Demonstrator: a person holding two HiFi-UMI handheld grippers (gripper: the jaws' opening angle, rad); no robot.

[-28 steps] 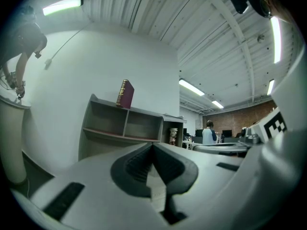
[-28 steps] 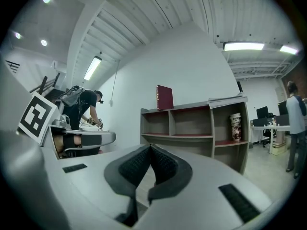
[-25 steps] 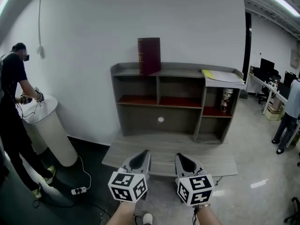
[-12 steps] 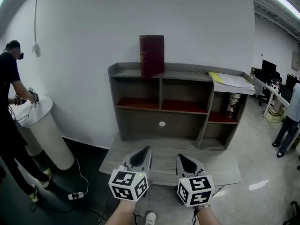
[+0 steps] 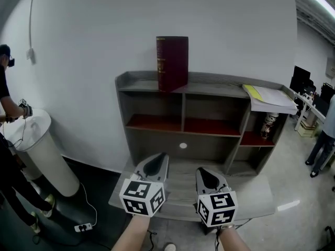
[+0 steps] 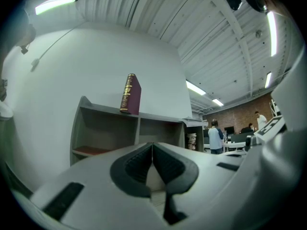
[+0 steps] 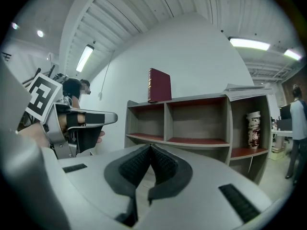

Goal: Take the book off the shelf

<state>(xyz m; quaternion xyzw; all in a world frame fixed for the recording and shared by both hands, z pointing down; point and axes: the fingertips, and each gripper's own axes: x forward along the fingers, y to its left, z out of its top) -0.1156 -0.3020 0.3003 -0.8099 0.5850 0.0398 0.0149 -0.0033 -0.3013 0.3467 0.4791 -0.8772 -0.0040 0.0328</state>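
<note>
Shelf [image 5: 214, 90]: closer than a second ago; grey boards, red inner ledges.
Left gripper [image 6: 152, 150]: jaws together, empty; ribbed black pads [image 6: 135, 164].
Right gripper [image 7: 150, 150]: jaws together, empty.
Book [image 5: 172, 63]: maroon hardback, upright on shelf top.

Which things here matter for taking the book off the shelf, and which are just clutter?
Job:
red book, upright on top of the grey shelf
left gripper and right gripper, both shut, empty

Lying about:
papers on the shelf's right end
patterned cups in the right compartment
white pedestal
power strip on the floor
</note>
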